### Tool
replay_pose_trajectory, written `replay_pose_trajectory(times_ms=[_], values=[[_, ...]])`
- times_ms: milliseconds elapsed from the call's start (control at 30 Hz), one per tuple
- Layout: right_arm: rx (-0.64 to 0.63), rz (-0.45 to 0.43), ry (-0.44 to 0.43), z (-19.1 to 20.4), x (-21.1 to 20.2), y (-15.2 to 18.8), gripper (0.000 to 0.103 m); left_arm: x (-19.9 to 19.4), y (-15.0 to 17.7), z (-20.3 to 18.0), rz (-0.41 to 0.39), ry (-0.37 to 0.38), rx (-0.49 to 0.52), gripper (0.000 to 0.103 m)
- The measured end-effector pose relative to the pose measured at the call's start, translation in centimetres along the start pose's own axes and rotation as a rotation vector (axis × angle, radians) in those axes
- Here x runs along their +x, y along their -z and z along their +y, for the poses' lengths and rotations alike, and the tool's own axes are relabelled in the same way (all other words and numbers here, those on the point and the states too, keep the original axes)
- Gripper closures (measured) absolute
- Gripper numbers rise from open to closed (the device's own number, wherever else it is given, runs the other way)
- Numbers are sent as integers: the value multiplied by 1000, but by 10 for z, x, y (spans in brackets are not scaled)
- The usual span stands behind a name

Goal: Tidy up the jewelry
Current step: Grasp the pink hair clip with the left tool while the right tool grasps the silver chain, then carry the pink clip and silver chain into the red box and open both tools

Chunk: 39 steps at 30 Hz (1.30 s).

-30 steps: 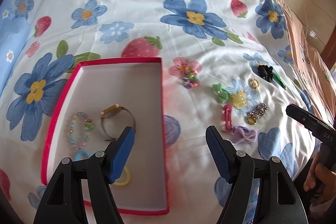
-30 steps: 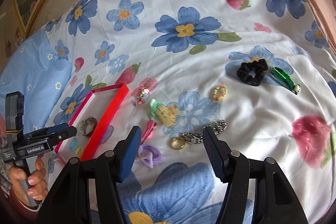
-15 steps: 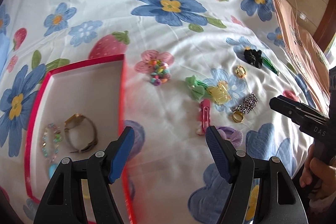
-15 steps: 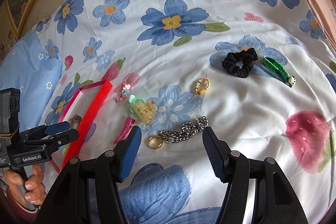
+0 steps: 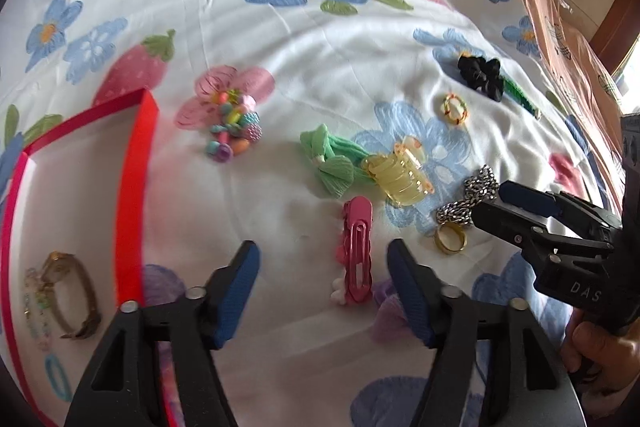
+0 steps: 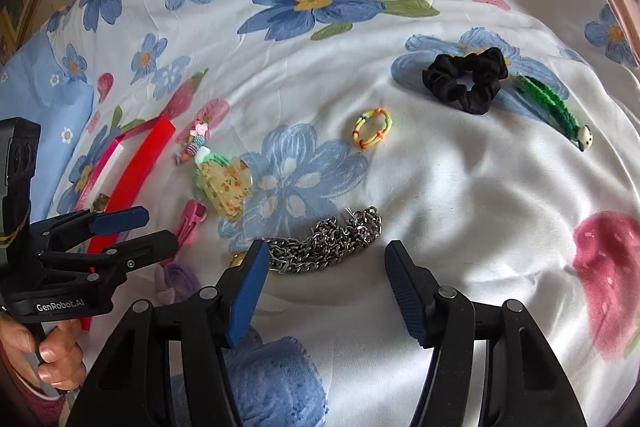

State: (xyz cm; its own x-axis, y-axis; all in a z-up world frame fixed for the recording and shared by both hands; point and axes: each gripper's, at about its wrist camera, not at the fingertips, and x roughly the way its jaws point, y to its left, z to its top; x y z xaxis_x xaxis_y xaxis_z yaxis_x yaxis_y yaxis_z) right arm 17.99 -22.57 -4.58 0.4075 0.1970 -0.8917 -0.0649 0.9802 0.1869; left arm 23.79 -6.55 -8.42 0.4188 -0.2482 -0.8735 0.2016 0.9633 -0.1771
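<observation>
A red-rimmed box at the left holds a watch and a bead bracelet. Loose pieces lie on the flowered sheet: a pink hair clip, a yellow claw clip, a green bow, a bead cluster, a silver chain, a gold ring, a small beaded ring, a black scrunchie and a green clip. My left gripper is open, just short of the pink clip. My right gripper is open, just short of the chain.
A purple bow lies partly behind my left gripper's right finger. A light blue pillow lies at the far left. A pinkish-brown cardboard panel runs along the sheet's right side.
Both grippers have moved right and closer to the loose pieces. The left one left the box and now faces the pink clip. The right one now faces the chain. Both stayed open.
</observation>
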Motion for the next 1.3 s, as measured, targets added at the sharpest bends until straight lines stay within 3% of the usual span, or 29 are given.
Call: replay_pose_trajectory(times_ms=[100,167,200,267,367,767,1033,1300], values=[[-36,-3,40,4,5,1,49,11,-2,-1,6,-19,11,61],[-53,-8,73,6,7,1,66,14,-3,-4,-3,-30,26,75],[-59,-9,83,6,7,2,70,15,-3,-4,-4,-29,28,83],[-61,-17,87,6,7,1,82,16,-2,-5,-8,-27,30,85],[-63,-27,78,6,6,1,91,12,1,-5,-18,-22,34,86],[-48,-127,-20,23,-33,-10,93,-51,21,17,-112,32,-16,86],[-73,-201,-104,53,-66,-22,93,-104,44,38,-184,29,-62,86],[-135,-217,-168,94,-75,-28,93,-139,69,66,-219,5,-123,86]])
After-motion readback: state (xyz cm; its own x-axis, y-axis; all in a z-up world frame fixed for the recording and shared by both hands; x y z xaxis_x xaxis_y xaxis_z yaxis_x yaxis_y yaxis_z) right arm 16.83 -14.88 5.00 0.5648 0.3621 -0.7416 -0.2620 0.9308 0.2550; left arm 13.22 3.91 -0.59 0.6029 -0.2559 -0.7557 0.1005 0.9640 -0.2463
